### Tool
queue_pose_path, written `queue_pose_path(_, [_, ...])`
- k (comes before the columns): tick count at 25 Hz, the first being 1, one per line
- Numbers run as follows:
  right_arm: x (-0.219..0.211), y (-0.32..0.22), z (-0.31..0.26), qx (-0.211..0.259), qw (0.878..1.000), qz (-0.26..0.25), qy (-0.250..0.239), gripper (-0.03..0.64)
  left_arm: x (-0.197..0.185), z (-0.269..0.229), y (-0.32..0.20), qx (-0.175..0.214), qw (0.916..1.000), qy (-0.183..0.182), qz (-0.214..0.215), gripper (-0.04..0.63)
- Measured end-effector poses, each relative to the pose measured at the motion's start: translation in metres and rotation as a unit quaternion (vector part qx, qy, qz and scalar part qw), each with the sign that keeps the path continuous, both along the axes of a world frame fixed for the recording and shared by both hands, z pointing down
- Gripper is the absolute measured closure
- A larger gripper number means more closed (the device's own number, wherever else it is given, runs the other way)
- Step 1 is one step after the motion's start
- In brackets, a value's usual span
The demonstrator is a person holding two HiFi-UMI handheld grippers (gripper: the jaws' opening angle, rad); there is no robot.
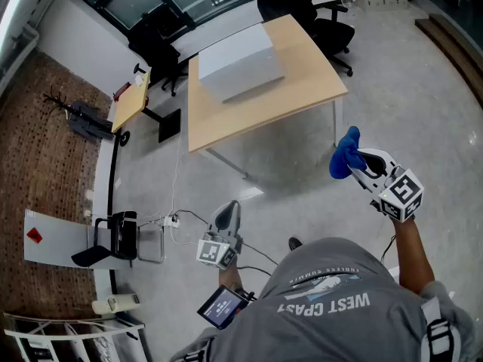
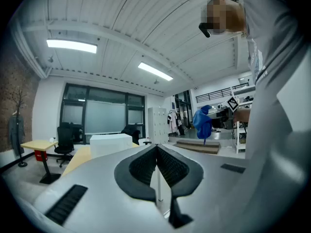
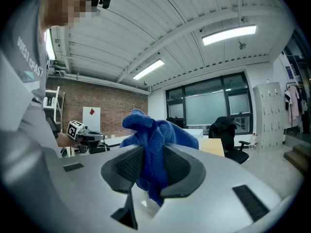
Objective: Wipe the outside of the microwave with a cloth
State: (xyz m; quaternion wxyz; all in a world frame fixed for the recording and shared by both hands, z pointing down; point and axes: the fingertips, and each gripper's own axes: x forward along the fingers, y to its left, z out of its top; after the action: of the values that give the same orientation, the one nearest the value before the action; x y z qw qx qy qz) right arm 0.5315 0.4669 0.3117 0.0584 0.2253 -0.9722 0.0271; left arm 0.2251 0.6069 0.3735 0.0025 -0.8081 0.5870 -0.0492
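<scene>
The left claw [image 2: 156, 148] is held roughly level, close in front of the person's body, its jaws pressed together with nothing between them. The right claw [image 3: 146, 165] reaches further forward on an outstretched arm, pinching a bunched blue cloth [image 3: 151, 136] that sticks up past its tips. The grey shirt [image 1: 326, 302] reads "WEST COAST". The white microwave [image 1: 240, 60] sits on the wooden counter [image 1: 256, 115], well apart from both claws.
</scene>
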Motion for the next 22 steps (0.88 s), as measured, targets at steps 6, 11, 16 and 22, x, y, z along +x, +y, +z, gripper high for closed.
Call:
queue_pose_path(6, [-0.001,0.001,-0.001,-0.002,1.0,0.0,0.003,0.503,0.007,-0.003,0.001,-0.009,0.9999,0.01,-0.003,0.572])
queue_pose_path(11, [-0.009,-0.002,0.002,-0.005,1.0,0.003,0.0,0.503,-0.002,0.006,-0.002,-0.011,0.9999,0.012,0.001,0.572])
queue_pose_path(16, [-0.033,-0.011,0.01,-0.023,1.0,0.016,-0.007,0.503,-0.028,0.011,-0.013,-0.016,0.9998,0.013,0.007,0.572])
queue_pose_path(22, [-0.074,-0.026,0.01,-0.041,0.998,0.037,-0.017,0.503,-0.073,0.011,-0.034,-0.017,0.9995,0.021,0.014,0.572])
